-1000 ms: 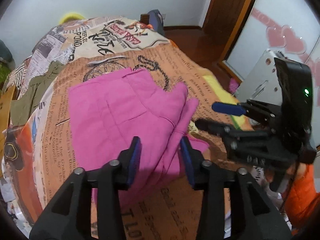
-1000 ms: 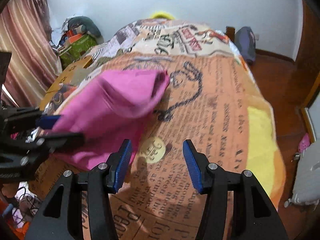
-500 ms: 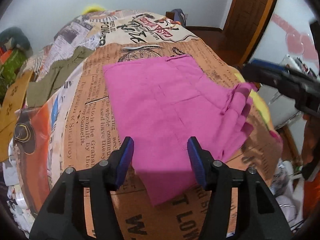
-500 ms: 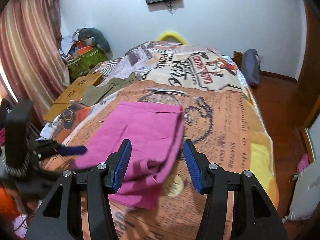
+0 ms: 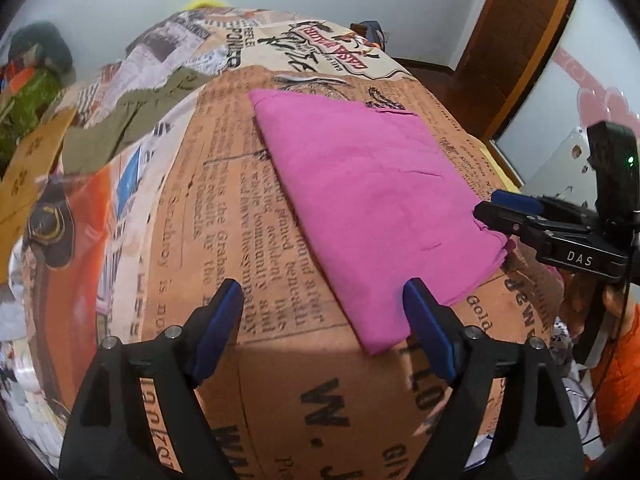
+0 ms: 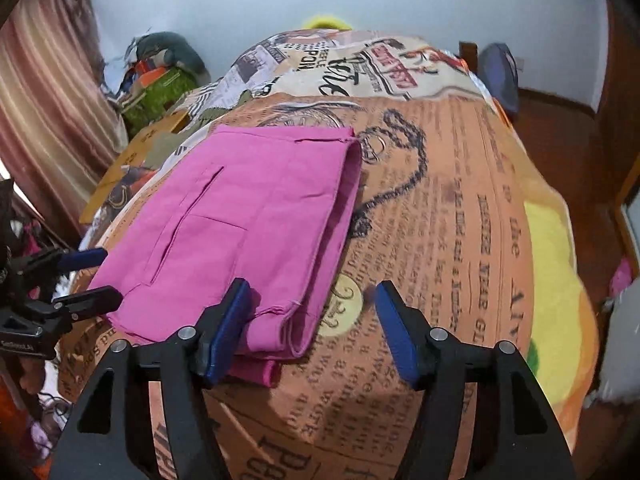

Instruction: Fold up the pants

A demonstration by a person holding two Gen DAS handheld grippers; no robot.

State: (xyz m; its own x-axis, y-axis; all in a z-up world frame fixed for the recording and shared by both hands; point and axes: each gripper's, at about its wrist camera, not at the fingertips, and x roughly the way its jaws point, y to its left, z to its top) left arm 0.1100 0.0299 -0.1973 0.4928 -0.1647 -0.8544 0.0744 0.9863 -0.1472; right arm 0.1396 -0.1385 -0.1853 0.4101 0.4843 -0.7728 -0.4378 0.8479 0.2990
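Once lifted, pink pants [image 6: 248, 216] now seemingly lie flat, released.

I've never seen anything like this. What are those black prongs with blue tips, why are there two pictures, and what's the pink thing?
Each picture comes from a camera on a hand-held gripper, looking along its two fingers. One shows the left gripper, the other the right gripper; each also catches the other at its edge. Both are open and hold nothing. The pink thing is a pair of pants, folded flat on a bed covered with a newspaper-print bedspread. An olive garment lies further back.
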